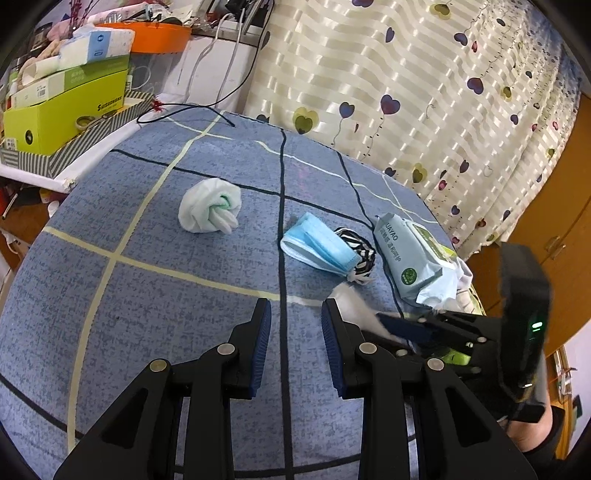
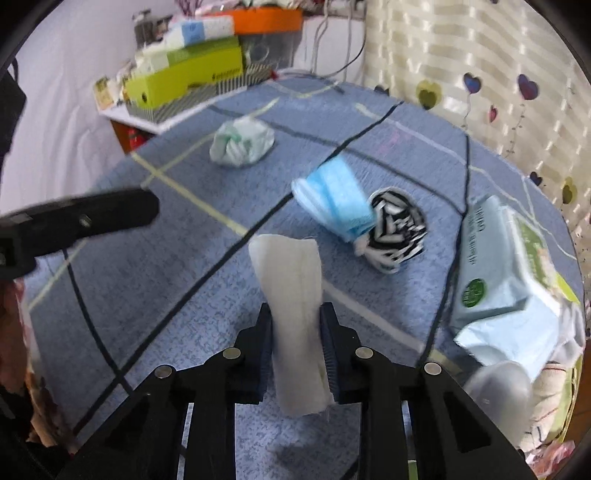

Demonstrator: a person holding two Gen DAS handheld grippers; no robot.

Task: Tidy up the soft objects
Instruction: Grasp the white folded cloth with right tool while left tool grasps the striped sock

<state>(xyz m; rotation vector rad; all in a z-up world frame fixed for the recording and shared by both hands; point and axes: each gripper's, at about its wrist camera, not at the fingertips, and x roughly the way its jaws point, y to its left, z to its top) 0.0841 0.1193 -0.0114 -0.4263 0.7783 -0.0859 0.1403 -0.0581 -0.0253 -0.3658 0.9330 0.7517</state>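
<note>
My right gripper (image 2: 295, 321) is shut on a folded white cloth (image 2: 291, 280) and holds it above the blue checked sheet (image 2: 155, 302). The cloth (image 1: 354, 304) and right gripper (image 1: 391, 325) also show in the left wrist view. My left gripper (image 1: 295, 314) is open and empty, low over the sheet (image 1: 147, 295). Ahead lie a white-green cloth bundle (image 1: 210, 210) (image 2: 242, 142), a blue face mask (image 1: 319, 245) (image 2: 338, 201), a black-and-white striped bundle (image 1: 360, 254) (image 2: 397, 227) touching the mask, and a wet wipes pack (image 1: 406, 258) (image 2: 506, 273).
A shelf at the back left holds a lime-green box (image 1: 62, 110) (image 2: 184, 79), tissue packs and an orange container (image 1: 162, 35). A heart-patterned curtain (image 1: 424, 92) hangs behind the bed. A black cable (image 1: 221, 114) lies at the sheet's far edge. A wooden cabinet (image 1: 546, 236) stands right.
</note>
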